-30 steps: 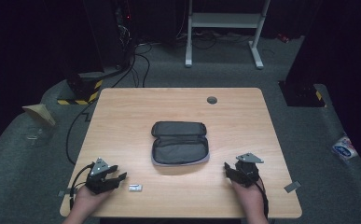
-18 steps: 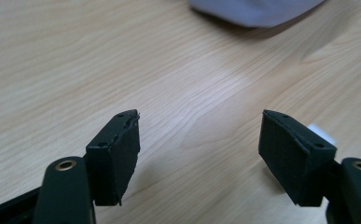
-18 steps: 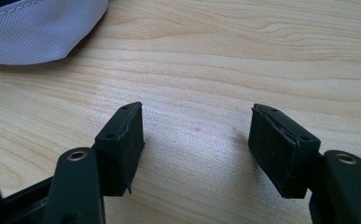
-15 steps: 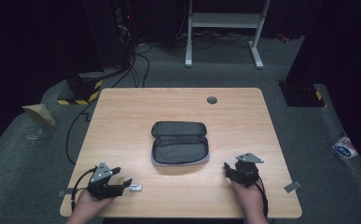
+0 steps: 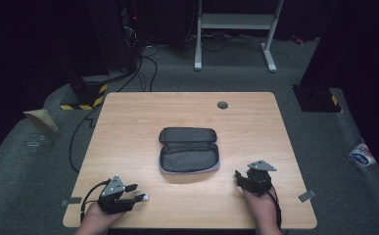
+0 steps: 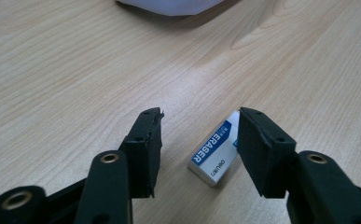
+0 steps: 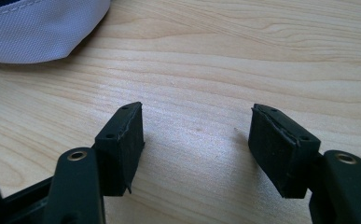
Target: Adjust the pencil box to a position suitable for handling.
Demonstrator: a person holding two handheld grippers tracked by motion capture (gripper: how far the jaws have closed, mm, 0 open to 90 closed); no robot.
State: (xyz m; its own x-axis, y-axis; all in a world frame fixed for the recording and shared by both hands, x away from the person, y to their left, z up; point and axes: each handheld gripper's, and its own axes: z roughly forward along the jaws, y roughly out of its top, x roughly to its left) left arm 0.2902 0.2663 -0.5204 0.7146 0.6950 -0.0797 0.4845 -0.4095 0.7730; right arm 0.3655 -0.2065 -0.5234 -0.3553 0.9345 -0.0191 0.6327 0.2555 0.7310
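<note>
Eraser [image 5: 143, 197] near table's [image 5: 128, 122] front-left edge, at left gripper [image 5: 134, 193] tips; pencil case [image 5: 189, 150] open mid-table. Left gripper view: jaws spread, eraser [image 6: 217, 148] between, ungripped. Right gripper view: right gripper [image 7: 197, 122] wide open, holding nothing.

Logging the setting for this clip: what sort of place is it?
Probably a lab or recording workspace: a bare wooden table on grey carpet, loose cables across the floor, a metal stand behind, and dark surroundings.
</note>
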